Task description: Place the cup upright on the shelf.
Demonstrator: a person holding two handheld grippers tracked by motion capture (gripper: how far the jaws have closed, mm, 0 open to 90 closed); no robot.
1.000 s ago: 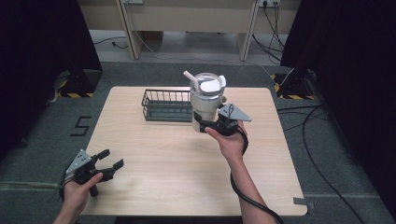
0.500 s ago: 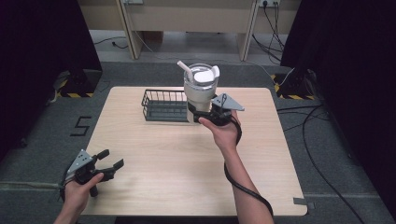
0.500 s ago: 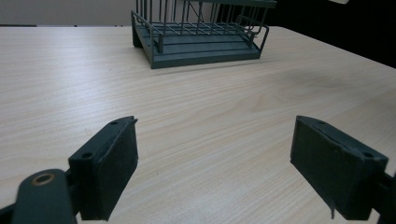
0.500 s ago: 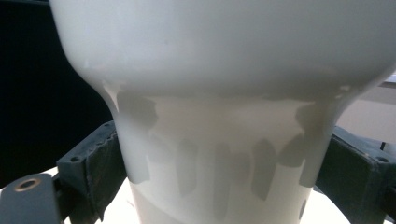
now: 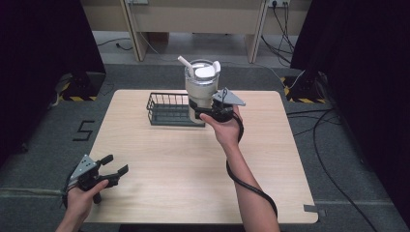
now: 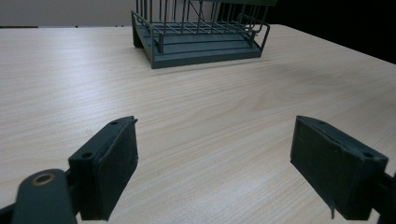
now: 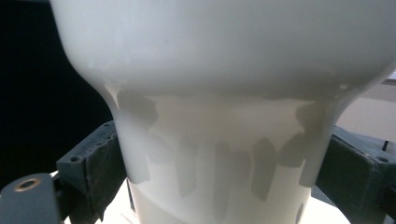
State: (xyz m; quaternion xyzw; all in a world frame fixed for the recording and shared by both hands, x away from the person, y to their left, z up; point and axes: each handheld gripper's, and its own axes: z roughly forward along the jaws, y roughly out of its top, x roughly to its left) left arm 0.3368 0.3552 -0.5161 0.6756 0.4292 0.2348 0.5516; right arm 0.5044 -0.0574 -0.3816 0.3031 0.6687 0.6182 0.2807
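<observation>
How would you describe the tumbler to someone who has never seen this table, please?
Look toward the far side of the pale wooden table, just right of the dark wire basket. There the right gripper clamps a cream tumbler by its narrow base. It is the one pale, tall thing, with lid and straw.

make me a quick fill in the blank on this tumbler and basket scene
1. The right gripper is clamped on the narrow base of the cream ____.
2. The tumbler is held beside the dark wire ____.
3. The left gripper has its jaws ____, nothing between them.
4. The basket stands on the wooden ____.

Missing words: tumbler; basket; open; table
</observation>
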